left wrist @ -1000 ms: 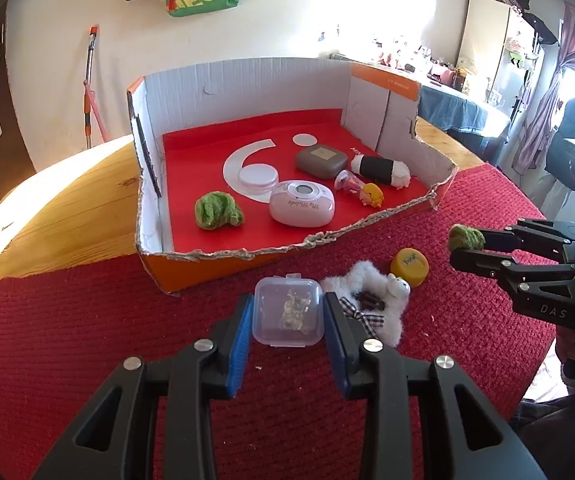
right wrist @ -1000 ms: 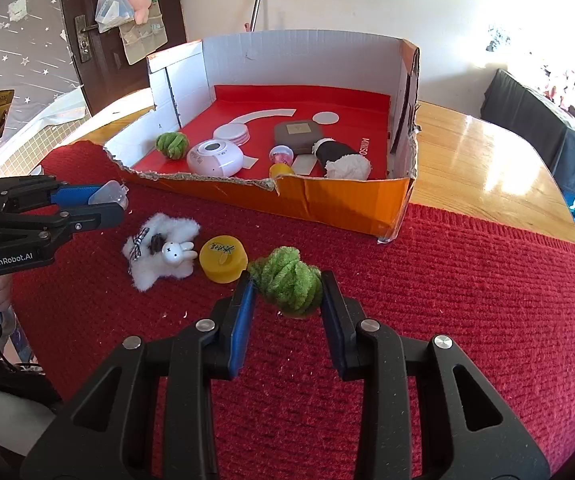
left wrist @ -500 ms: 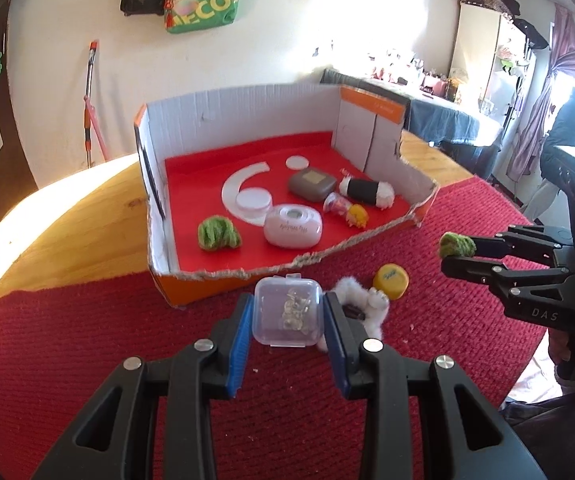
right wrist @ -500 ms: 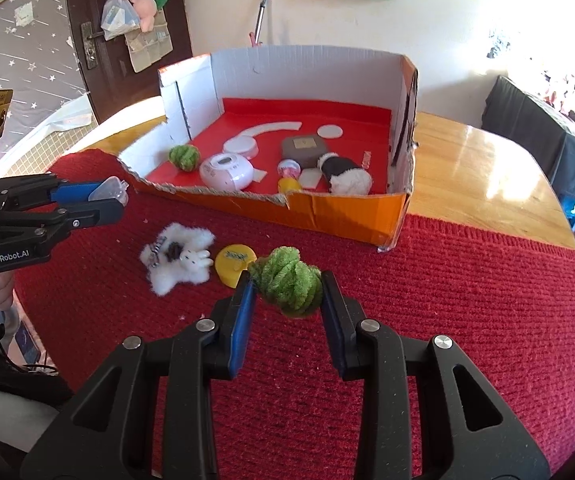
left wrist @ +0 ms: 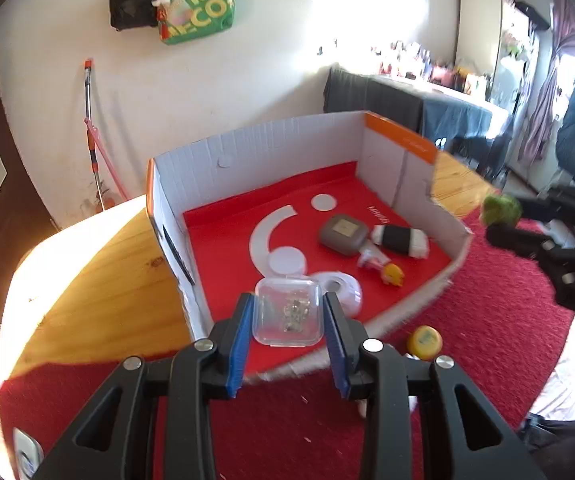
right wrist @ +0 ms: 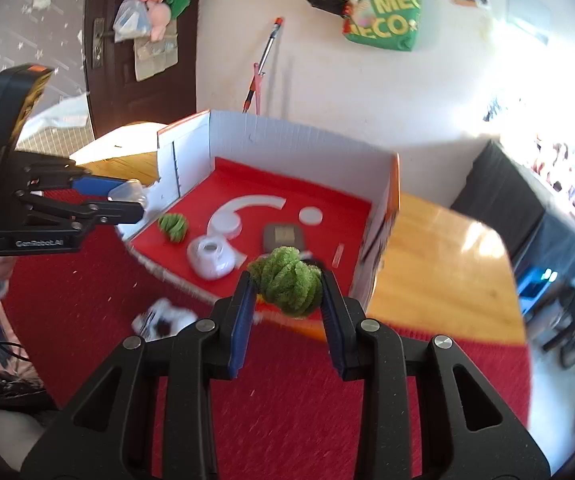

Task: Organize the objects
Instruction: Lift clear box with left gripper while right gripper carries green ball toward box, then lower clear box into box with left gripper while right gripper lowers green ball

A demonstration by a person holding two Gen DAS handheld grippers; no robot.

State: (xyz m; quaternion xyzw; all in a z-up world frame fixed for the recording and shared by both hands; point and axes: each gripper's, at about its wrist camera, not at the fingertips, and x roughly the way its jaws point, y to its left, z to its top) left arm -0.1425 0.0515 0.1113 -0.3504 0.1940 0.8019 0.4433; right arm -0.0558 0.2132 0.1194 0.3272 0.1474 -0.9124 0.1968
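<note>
Two hand-held black grippers with blue pads, each carrying one object above a round wooden table [left wrist: 99, 280] partly covered by a red woven cloth [right wrist: 287, 400]. The left gripper [left wrist: 287, 320] has its jaws closed to a narrow gap on a small clear square plastic box [left wrist: 288, 312] with small metallic pieces inside, both pads pressed against its sides; the box is held in the air over the near torn edge of a shallow open cardboard box with white inner walls, orange outer faces and a red floor [left wrist: 247, 148]. The right gripper [right wrist: 287, 300] has its jaws closed on a fluffy green chenille ball [right wrist: 287, 282], likewise held in the air, at the near edge of the same cardboard box. On the red floor lie a second green chenille ball [right wrist: 173, 227], a white oval device with a round recess [right wrist: 211, 258], a flat white disc [left wrist: 287, 262], a grey rounded-square case [left wrist: 343, 234], a black-and-white plush roll [left wrist: 399, 240] and a small yellow figure [left wrist: 392, 274]. On the cloth outside the box lie a yellow round cap [left wrist: 424, 342] and a white fluffy plush toy [right wrist: 163, 318], the latter blurred. A green printed tote bag [left wrist: 199, 12] hangs on the white wall behind.
</note>
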